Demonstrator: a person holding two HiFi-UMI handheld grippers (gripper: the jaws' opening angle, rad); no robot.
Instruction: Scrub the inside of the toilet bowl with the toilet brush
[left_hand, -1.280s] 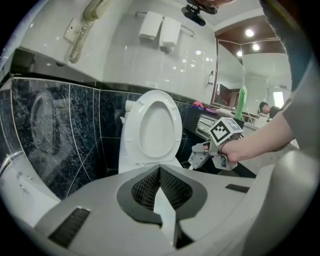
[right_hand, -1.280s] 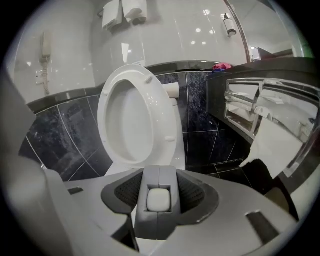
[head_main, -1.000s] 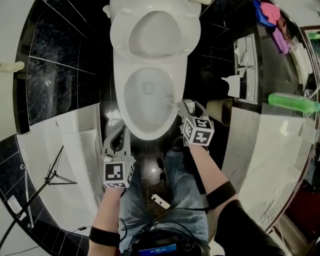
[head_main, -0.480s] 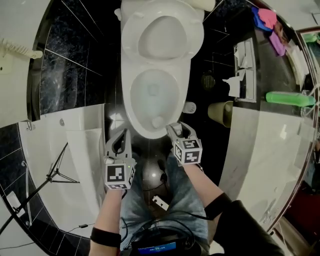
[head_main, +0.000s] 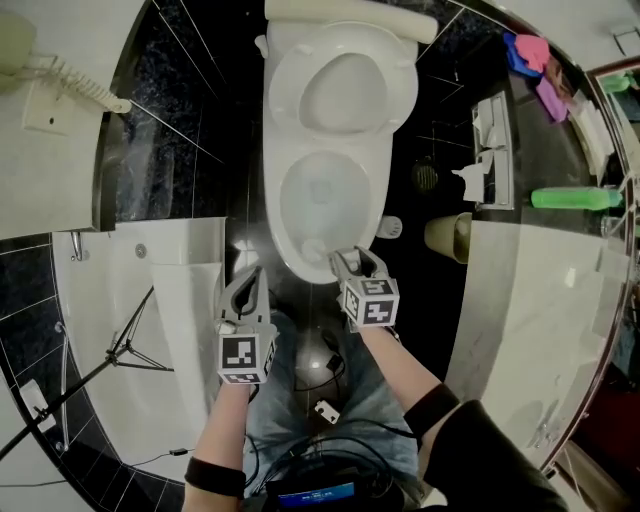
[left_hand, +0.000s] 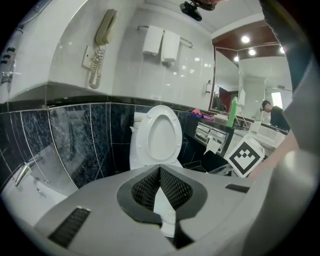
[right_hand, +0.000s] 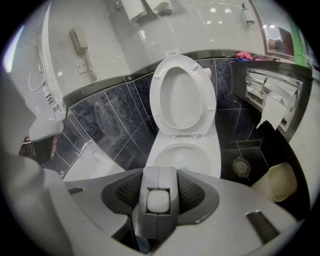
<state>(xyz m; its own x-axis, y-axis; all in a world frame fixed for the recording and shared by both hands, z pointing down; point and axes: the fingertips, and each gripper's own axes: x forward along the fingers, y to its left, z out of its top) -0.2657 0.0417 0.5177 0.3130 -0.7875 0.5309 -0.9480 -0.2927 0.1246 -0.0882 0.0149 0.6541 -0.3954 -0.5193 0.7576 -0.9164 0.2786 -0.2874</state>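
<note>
The white toilet (head_main: 322, 200) stands with its lid (head_main: 340, 90) raised. My right gripper (head_main: 350, 262) hovers at the bowl's front rim, shut on the grey handle of the toilet brush (right_hand: 159, 200). The handle's white end cap faces the right gripper view's camera. The brush head (head_main: 315, 248) lies inside the bowl against the front wall. Past the right gripper (right_hand: 159, 175) the bowl (right_hand: 182, 157) and the lid show. My left gripper (head_main: 245, 280) hangs left of the toilet's front, over the floor. Its jaws meet at the tips and hold nothing. The left gripper (left_hand: 160, 170) faces the toilet (left_hand: 156, 137).
A white brush holder (head_main: 390, 228), a beige bin (head_main: 447, 236) and a floor drain (head_main: 425, 177) lie right of the toilet. A paper holder (head_main: 490, 150) hangs on the right wall, with a green bottle (head_main: 570, 198) on the counter. A white tub (head_main: 170, 290) and a tripod (head_main: 120, 350) stand at the left.
My right gripper moved from the bowl's right side to its front rim, taking the brush head from the right inner wall to the front. The left gripper stayed put.
</note>
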